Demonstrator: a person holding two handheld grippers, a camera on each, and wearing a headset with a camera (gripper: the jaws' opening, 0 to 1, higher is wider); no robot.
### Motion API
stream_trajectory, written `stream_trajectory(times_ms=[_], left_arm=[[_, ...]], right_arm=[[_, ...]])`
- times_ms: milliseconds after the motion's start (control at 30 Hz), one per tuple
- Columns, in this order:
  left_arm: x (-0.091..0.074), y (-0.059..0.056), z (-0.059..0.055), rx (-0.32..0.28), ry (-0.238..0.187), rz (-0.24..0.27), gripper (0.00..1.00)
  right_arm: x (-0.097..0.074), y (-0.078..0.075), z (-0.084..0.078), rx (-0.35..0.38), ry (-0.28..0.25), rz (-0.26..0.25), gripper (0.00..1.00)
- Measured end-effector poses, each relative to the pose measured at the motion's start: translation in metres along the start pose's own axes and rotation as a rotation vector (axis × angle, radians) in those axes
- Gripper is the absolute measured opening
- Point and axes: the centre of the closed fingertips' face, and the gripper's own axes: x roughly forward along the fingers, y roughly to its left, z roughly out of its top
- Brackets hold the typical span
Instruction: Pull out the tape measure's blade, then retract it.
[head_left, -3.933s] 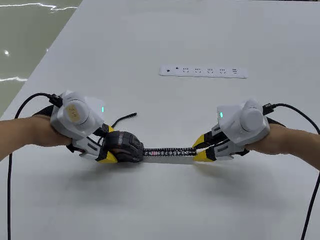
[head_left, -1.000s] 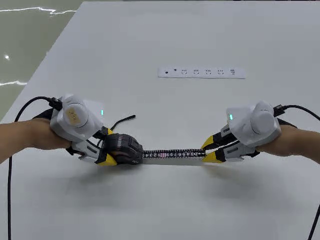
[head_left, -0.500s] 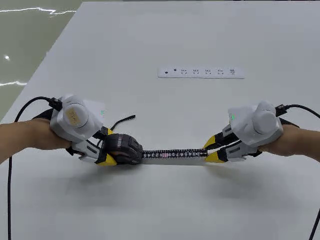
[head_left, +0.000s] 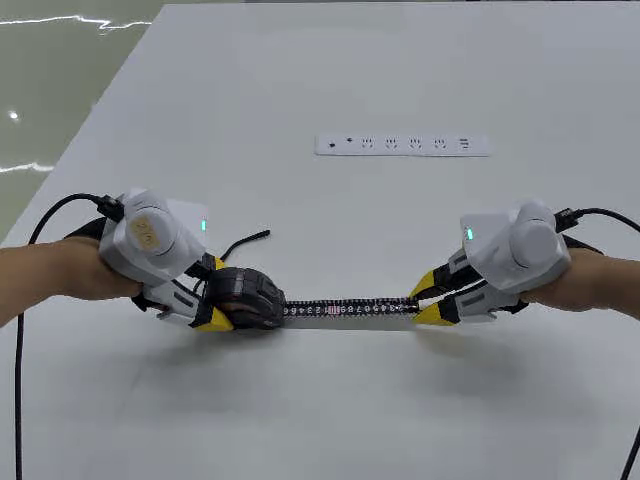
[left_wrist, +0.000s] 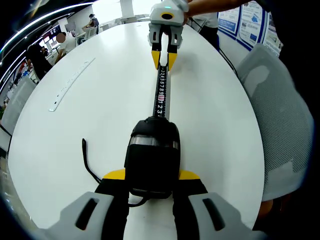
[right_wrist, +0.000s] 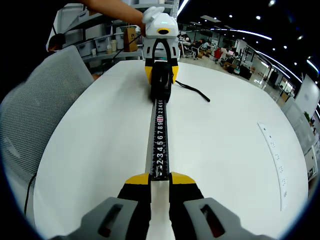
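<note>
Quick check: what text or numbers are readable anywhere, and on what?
"2 3 4 5 6 7 8 9": black tape measure blade, right gripper view.
Red mark after the 9: too small to read.
Black tape measure case: no label readable.
Long white power strip markings: too small.
Blue wall posters: blurred.

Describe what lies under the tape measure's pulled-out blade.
The white table lies under the blade, which runs from the case to the right gripper; a pale strip shows along the blade's near edge. The blade's underside and the table right beneath it are covered.
</note>
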Motion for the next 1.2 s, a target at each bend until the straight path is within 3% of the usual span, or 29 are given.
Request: stream_trajectory(times_ms=[333,800,1000,1100,1200], left_arm=[[-0.0027,-0.007,0.0084,0.001,0.0,0.0,0.28],[-0.0031,-0.008,0.0098,0.003,0.002,0.0,0.28],[-0.0006,-0.0016,0.0022,0.004,0.003,-0.001,0.28],[-0.0033,-0.0078,0.0096,0.004,0.004,0.0,0.28],[-0.0037,-0.0082,0.0096,0.004,0.004,-0.001,0.28]], right_arm=[[-0.0014,0.0008,-0.0038,0.0,0.004,-0.001,0.11],[-0.0047,0.0022,-0.0046,0.003,0.005,-0.001,0.11],[-0.004,-0.0015,-0.0095,0.004,0.006,-0.002,0.11],[-0.0054,-0.0001,-0.0089,0.003,0.007,-0.002,0.11],[-0.0064,0.0,-0.0097,0.004,0.008,-0.004,0.11]])
